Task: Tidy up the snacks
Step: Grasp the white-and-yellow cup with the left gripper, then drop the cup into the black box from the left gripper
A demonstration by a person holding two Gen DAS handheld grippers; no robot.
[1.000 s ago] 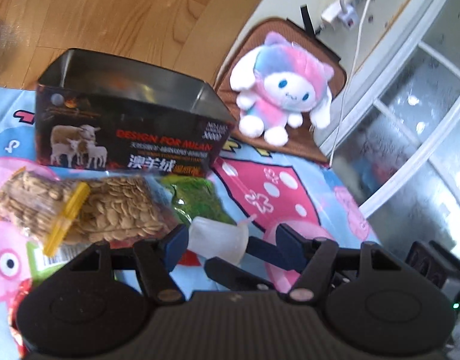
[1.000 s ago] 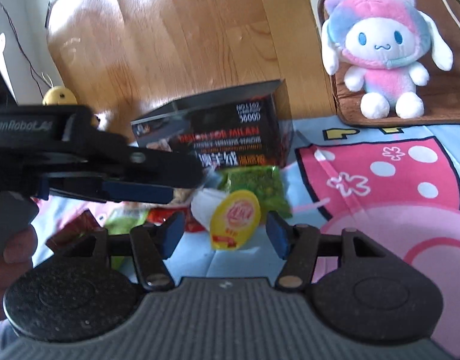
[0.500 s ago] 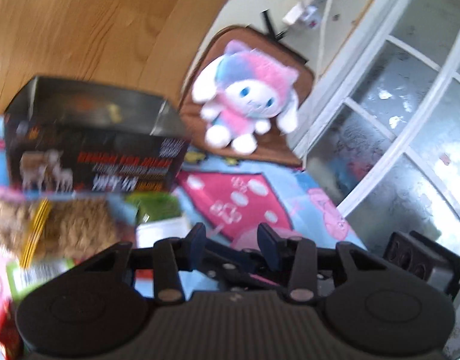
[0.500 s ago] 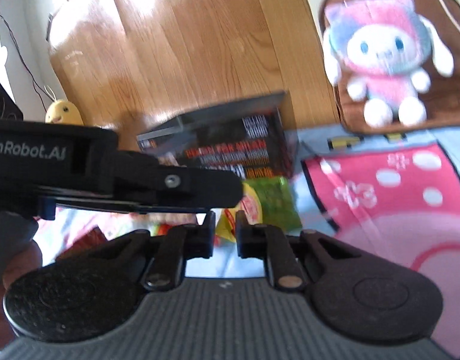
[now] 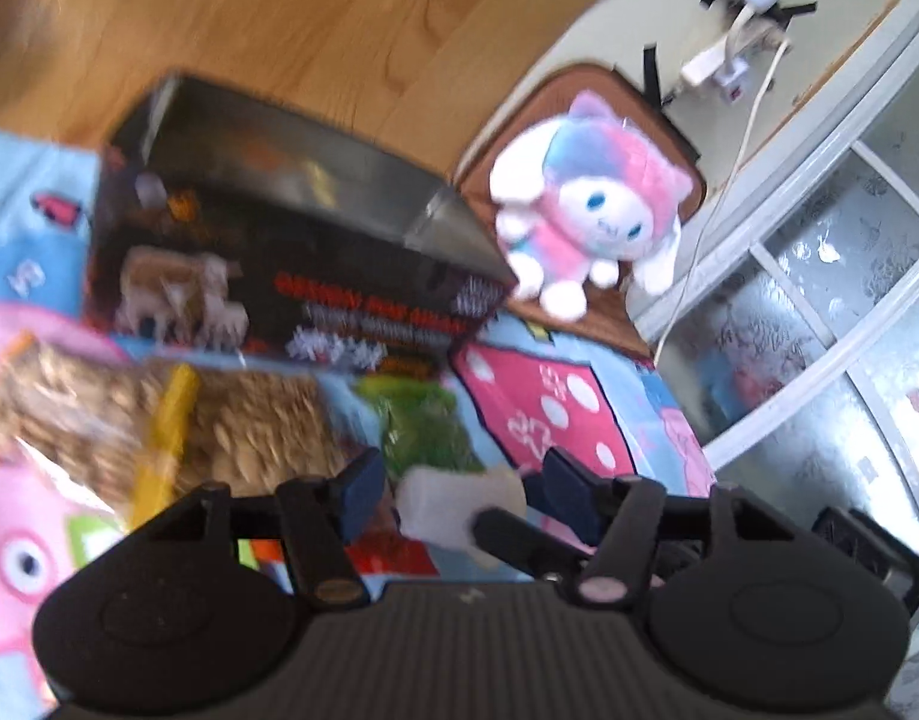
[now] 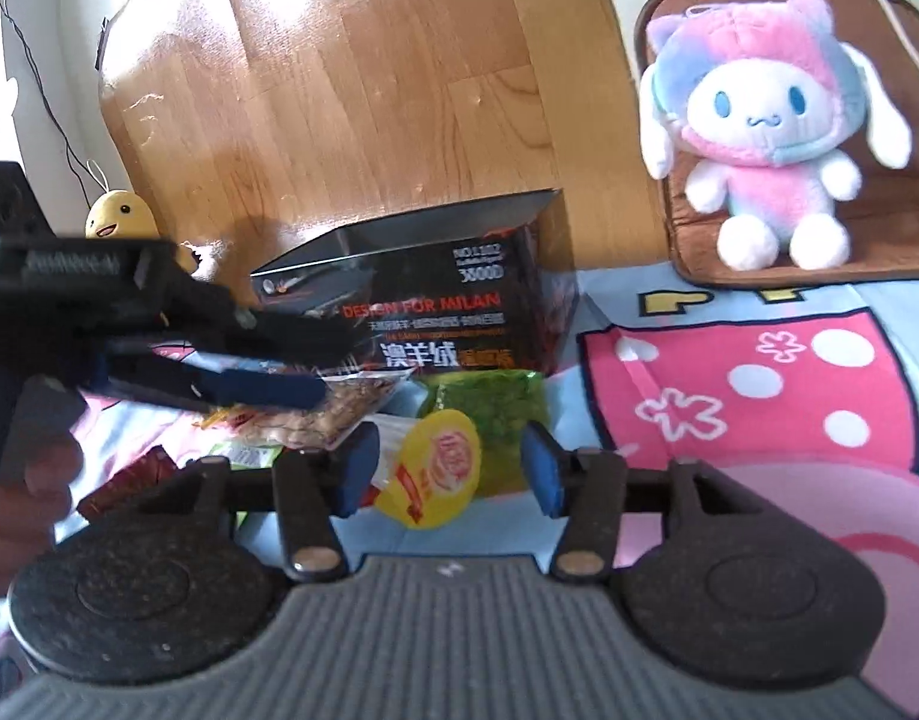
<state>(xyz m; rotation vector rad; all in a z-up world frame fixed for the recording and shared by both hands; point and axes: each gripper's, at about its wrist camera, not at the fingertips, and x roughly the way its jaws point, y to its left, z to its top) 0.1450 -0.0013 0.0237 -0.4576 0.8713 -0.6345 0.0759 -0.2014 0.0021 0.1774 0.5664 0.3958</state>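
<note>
A jelly cup (image 6: pixel 438 474) with a yellow lid lies on its side on the cartoon mat (image 6: pixel 759 396). It sits between the blue pads of my right gripper (image 6: pixel 450 474), whose jaws are opening and do not press on it. In the left wrist view the cup's white body (image 5: pixel 459 504) lies between the pads of my left gripper (image 5: pixel 465 492), which is also opening and not touching it. A black open-top box (image 6: pixel 411 300) stands behind. In front of the box lie a bag of seeds (image 5: pixel 249 432) and a green snack pack (image 6: pixel 489 414).
A pink and blue plush toy (image 6: pixel 759 132) sits on a brown cushion (image 6: pixel 879 240) at the back right. A yellow chick toy (image 6: pixel 120 216) stands on the wooden floor at the left. A red packet (image 6: pixel 129 480) lies near a hand at the left. A glass door (image 5: pixel 819 330) and a cable (image 5: pixel 741 120) are on the right.
Both grippers narrowed half a second ago and now stand wide again. The left wrist view swung right and back. The jelly cup has stayed on the mat.
</note>
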